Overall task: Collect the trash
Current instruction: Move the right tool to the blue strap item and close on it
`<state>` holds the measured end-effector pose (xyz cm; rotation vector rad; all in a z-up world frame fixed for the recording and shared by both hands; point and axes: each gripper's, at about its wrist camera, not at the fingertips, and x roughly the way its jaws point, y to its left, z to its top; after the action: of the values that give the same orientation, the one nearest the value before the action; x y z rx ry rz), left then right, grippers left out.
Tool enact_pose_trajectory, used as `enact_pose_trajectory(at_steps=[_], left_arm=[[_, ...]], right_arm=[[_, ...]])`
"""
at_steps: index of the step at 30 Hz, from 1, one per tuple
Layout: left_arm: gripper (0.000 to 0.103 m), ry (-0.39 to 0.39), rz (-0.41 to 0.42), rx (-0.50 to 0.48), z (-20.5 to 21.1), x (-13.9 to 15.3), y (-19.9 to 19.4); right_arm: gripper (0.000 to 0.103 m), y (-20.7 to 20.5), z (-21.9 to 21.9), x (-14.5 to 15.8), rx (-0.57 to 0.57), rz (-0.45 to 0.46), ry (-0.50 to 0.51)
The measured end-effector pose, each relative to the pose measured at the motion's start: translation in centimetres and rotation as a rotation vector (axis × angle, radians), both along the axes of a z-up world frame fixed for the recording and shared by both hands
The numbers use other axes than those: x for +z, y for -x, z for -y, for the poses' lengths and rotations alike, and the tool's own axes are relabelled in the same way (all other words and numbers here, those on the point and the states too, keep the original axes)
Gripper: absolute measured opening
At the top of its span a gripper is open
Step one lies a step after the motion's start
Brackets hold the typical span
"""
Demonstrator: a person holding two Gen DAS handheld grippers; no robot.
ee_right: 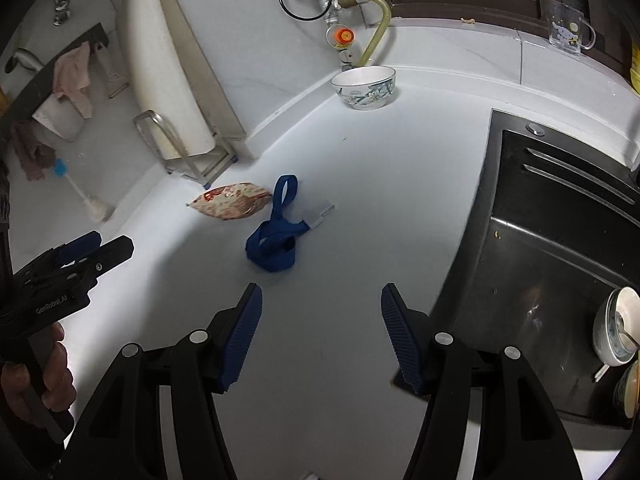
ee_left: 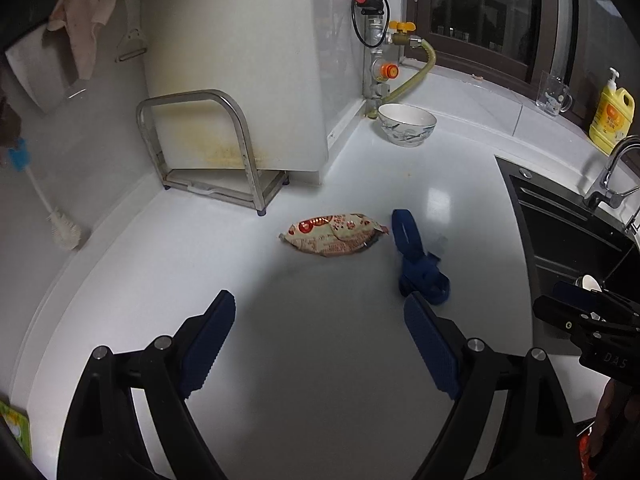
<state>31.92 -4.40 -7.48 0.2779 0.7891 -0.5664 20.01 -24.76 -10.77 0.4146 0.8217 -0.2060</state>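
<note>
A crumpled red-and-beige snack wrapper (ee_left: 334, 233) lies on the white counter (ee_left: 320, 360); it also shows in the right wrist view (ee_right: 230, 201). A blue strap (ee_left: 416, 258) with a clear tag lies just right of it, also in the right wrist view (ee_right: 274, 232). My left gripper (ee_left: 318, 312) is open and empty, hovering short of the wrapper. My right gripper (ee_right: 320, 304) is open and empty, short of the strap. Each gripper shows at the edge of the other's view.
A patterned bowl (ee_left: 407, 124) stands by the back corner near gas pipes (ee_left: 376, 40). A cutting board in a metal rack (ee_left: 208, 148) is at the left. A dark sink (ee_right: 560, 260) with dishes (ee_right: 616, 328) is at the right. A yellow soap bottle (ee_left: 610, 116) and a glass mug (ee_left: 554, 94) stand on the sill.
</note>
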Motion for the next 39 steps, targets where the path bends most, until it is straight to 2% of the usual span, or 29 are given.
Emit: enact_pose_trajectory(at_steps=[8, 15, 25, 36, 37, 39], left_arm=[[0.085, 0.013, 0.006, -0.028, -0.1, -1.6, -3.0], [0.088, 0.019, 0.029, -0.044, -0.2, -1.8, -4.2], [0.089, 0.018, 0.015, -0.046, 0.2, -3.2, -5.9], [0.089, 0.031, 0.0, -0.021, 0.0, -3.6, -7.3], [0.089, 0.031, -0.003, -0.019, 0.1, -3.7, -7.4], [0.089, 0.033, -0.009, -0.016, 0.2, -3.9, -7.5]], right_arm=[[0.062, -3.8, -1.8, -0.4, 0.024, 0.014, 0.065], [0.063, -5.8, -2.6, -1.9, 0.032, -0.009, 0.05], [0.065, -9.6, -2.9, -3.5, 0.019, -0.029, 0.022], [0.065, -12.8, -3.9, -5.0, -0.013, -0.089, 0.109], [0.064, -12.9, -3.9, -5.2, -0.012, -0.091, 0.111], [0.052, -13.2, -4.0, -5.3, -0.004, -0.095, 0.117]])
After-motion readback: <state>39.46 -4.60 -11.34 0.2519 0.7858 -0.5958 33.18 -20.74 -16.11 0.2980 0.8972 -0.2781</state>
